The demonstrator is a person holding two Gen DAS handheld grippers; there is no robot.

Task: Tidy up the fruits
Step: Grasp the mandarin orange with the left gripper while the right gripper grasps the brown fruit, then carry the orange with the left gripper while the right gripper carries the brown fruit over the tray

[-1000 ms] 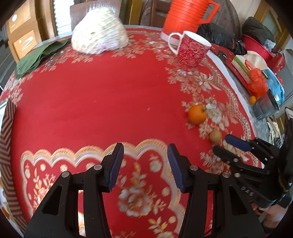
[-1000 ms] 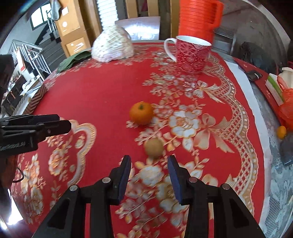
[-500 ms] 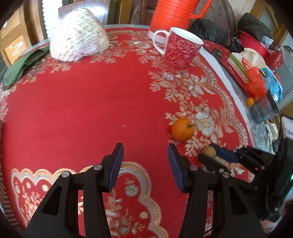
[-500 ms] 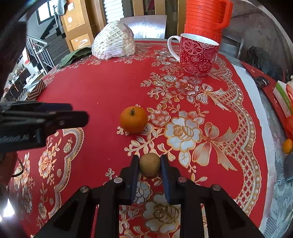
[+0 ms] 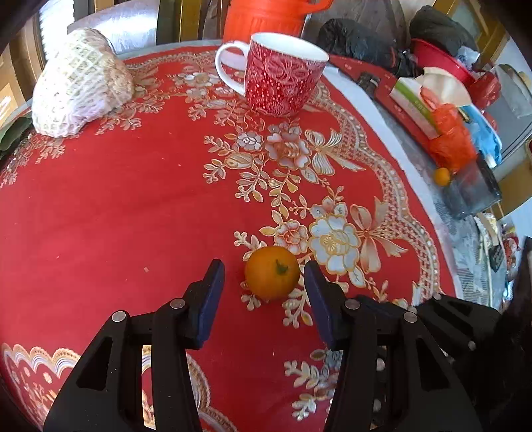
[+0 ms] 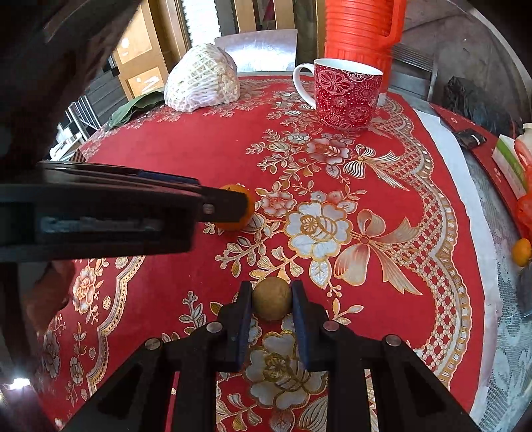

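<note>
An orange tangerine (image 5: 272,275) lies on the red floral tablecloth, between the tips of my open left gripper (image 5: 264,275); the jaws stand apart from it on both sides. In the right wrist view the tangerine (image 6: 234,225) is half hidden behind the left gripper's finger. My right gripper (image 6: 270,295) is shut on a small brown round fruit (image 6: 271,298), low over the cloth. A red patterned mug (image 5: 281,71) stands upright at the far side; it also shows in the right wrist view (image 6: 345,93).
A white net-wrapped bundle (image 5: 78,91) lies at the back left. An orange plastic jug (image 6: 360,31) stands behind the mug. Bags, a box and a second small orange (image 5: 442,176) crowd the right side beyond the cloth edge.
My left gripper moved forward and right until its jaws straddle the tangerine. My right gripper closed on the brown fruit and holds it.
</note>
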